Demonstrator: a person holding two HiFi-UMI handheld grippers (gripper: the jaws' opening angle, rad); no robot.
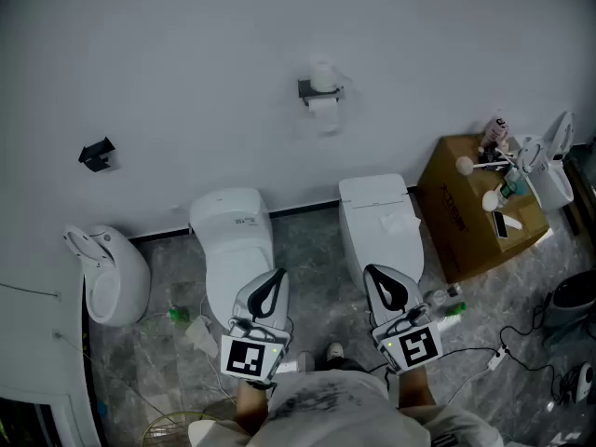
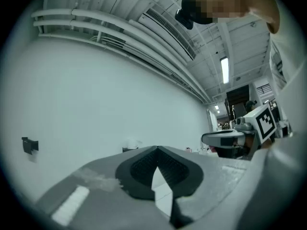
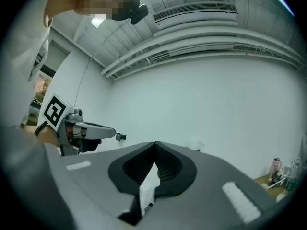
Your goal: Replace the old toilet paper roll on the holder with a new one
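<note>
Both grippers are held level and side by side, pointing at a white wall. The left gripper (image 1: 272, 285) has its jaws pressed together with nothing between them, as the left gripper view confirms (image 2: 157, 148). The right gripper (image 1: 380, 282) is likewise closed tight and empty, as seen in its own view (image 3: 154, 143).

Only the head view shows the floor. A left toilet (image 1: 233, 240) lies just ahead of and below the left jaws, and a right toilet (image 1: 377, 214) just ahead of and below the right jaws. Well beyond both, on the wall and between the lines of the two jaws, the holder (image 1: 306, 89) is mounted with a toilet paper roll (image 1: 323, 75) on it and a sheet hanging under it. A cardboard box (image 1: 453, 214) stands to the right of the right jaws, and a black wall bracket (image 1: 96, 154) is fixed far to the left of the left jaws.

In the gripper views the toilets are hidden under the jaws. The holder appears there only as a small, faint shape just above the left jaw tips (image 2: 130, 145) and just right of the right jaw tips (image 3: 194, 144); the roll cannot be made out. Each gripper view catches the other gripper from the side.

The small things on the box are too small to identify. The person is cut off by the lower edge of the head view.
</note>
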